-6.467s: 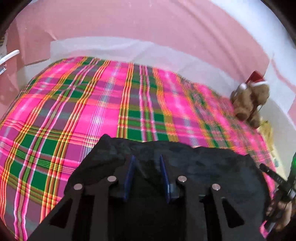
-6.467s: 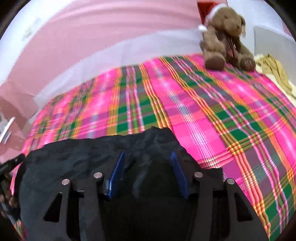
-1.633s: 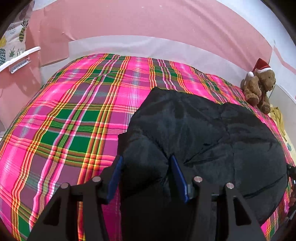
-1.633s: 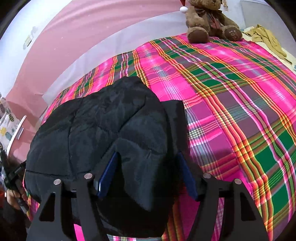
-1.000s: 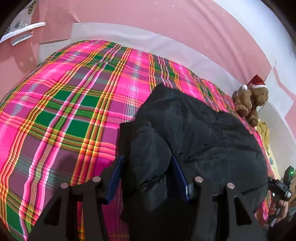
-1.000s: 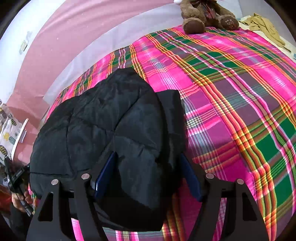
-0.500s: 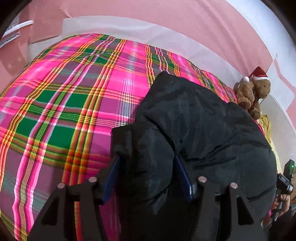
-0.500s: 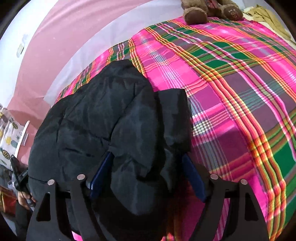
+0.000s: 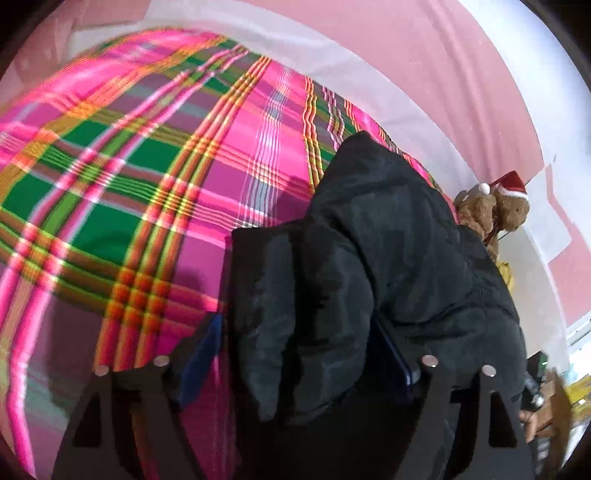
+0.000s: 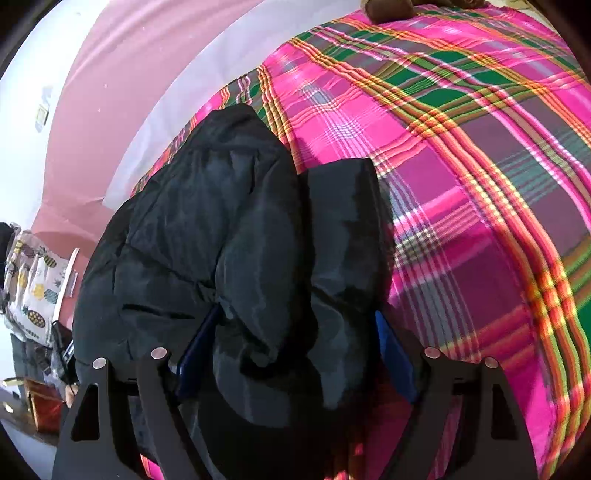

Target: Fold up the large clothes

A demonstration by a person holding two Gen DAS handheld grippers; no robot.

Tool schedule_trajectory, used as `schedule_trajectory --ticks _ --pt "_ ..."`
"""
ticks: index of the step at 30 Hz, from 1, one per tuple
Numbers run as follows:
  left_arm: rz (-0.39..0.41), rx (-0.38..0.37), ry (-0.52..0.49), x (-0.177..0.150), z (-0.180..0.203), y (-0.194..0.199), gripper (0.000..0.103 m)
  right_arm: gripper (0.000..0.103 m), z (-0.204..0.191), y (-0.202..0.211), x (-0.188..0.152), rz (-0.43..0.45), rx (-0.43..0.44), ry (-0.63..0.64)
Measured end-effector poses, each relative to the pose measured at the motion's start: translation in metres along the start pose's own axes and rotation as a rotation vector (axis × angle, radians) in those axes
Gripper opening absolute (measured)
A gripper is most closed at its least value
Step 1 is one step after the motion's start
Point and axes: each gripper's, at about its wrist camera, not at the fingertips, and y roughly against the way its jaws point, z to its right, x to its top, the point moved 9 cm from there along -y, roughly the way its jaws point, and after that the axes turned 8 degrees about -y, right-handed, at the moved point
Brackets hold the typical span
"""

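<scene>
text: none legible | labels: none | brands: none | numbers: none

A wide bed (image 9: 129, 155) fills most of both views, spread with a bright pink, green and orange plaid cloth; behind it runs a pale white band (image 9: 388, 77) along the foot of a plain pink wall (image 9: 424, 33); at the bed's far edge sits a brown plush bear in a red Santa hat (image 9: 491, 210); in the right wrist view, a white pineapple-print fabric (image 10: 33, 291) hangs at the left edge.
</scene>
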Motion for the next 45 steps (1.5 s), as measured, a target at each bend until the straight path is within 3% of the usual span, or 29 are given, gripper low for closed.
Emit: schedule_trajectory --ticks 4,6,8,13,16,21,26,29,45 --pt "-0.02 -0.006 -0.021 0.003 0.005 -0.008 0.084 0.078 -0.003 -0.005 0.001 -0.012 0.002 0.018" --pt "-0.026 -0.002 -0.029 0.003 0.01 -0.009 0.083 0.067 -0.006 -0.004 -0.002 -0.014 0.017 0.016" --pt "-0.022 -0.002 -0.035 0.001 0.012 -0.009 0.082 0.064 -0.011 -0.002 -0.004 -0.006 0.008 0.04" --pt "-0.022 -0.012 -0.046 0.005 0.012 -0.016 0.081 0.064 -0.011 -0.014 0.008 -0.023 0.031 0.018" --pt "-0.005 -0.012 -0.053 0.01 0.016 -0.022 0.074 0.063 -0.012 -0.02 0.013 -0.018 0.026 0.02" --pt "0.017 -0.029 -0.062 0.011 0.02 -0.021 0.059 0.048 -0.016 -0.017 0.014 -0.013 0.028 0.042" --pt "0.033 0.016 -0.112 0.016 0.029 -0.01 0.036 0.032 -0.027 -0.004 0.013 0.017 0.008 0.074" --pt "0.056 0.059 -0.144 0.02 0.037 0.004 0.03 0.027 -0.032 0.008 0.013 0.045 0.008 0.082" --pt "0.159 0.04 -0.178 0.018 0.071 0.073 0.025 0.023 -0.062 0.078 -0.005 0.145 0.071 0.147"
